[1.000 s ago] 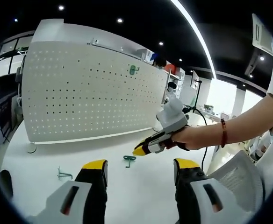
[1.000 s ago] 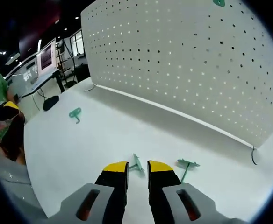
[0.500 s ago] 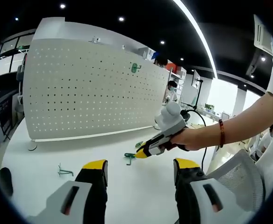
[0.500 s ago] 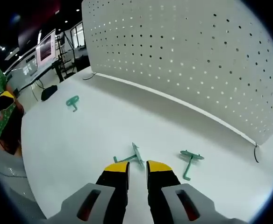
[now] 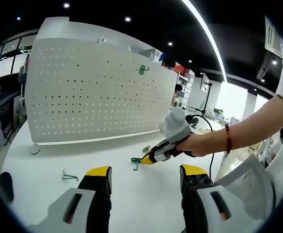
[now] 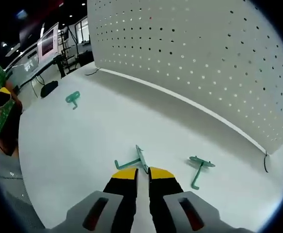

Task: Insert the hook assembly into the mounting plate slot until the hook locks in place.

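1. White tabletop point(image 6: 83, 145) spreads under both grippers, nearest the cameras
2. On it, the right gripper point(image 6: 142, 171) has its yellow-tipped fingers nearly together at the near end of a green hook point(image 6: 134, 160); whether they grip it I cannot tell
3. Just beside lies a second green hook point(image 6: 198, 170), a third point(image 6: 72, 99) well apart
4. Left gripper point(image 5: 144, 178) hangs with fingers wide apart, holding nothing
5. Farthest, the white pegboard point(image 5: 93, 92) stands upright, one green hook point(image 5: 141, 69) mounted near its top
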`<action>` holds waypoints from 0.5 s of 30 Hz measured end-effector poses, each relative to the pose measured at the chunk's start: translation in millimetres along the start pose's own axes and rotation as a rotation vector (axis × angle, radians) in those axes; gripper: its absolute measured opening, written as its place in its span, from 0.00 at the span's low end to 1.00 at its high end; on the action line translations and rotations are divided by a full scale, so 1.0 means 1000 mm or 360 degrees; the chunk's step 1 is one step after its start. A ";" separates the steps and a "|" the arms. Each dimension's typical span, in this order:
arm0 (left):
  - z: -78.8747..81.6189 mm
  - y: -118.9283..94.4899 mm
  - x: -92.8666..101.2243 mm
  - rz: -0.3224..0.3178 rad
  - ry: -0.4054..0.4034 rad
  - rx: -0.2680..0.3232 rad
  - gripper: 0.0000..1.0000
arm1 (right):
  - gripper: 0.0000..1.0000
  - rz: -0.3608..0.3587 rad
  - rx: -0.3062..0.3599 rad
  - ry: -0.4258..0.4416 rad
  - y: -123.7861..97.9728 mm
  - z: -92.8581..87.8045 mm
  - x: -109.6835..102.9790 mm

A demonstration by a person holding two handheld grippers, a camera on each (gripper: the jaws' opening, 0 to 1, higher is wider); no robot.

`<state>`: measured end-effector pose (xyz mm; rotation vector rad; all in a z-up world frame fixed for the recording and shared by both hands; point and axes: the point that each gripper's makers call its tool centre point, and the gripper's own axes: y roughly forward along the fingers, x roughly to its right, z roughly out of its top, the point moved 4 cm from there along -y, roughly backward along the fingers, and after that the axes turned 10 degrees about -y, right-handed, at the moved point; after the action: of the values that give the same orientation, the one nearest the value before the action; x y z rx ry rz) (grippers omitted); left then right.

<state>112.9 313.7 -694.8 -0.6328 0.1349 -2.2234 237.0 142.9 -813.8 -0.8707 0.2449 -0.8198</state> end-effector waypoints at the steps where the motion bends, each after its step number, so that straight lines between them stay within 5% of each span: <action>1: -0.001 0.000 0.000 0.0004 0.0004 -0.0001 0.59 | 0.06 -0.0003 0.0000 0.0000 0.000 0.000 0.000; 15: -0.003 -0.004 -0.003 0.0018 -0.0021 0.0009 0.58 | 0.00 -0.0023 -0.0010 -0.0016 0.002 0.004 -0.002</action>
<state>110.6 318.2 -697.1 -0.6425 0.1251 -2.2078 238.5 147.0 -812.9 -0.8829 0.2325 -0.8286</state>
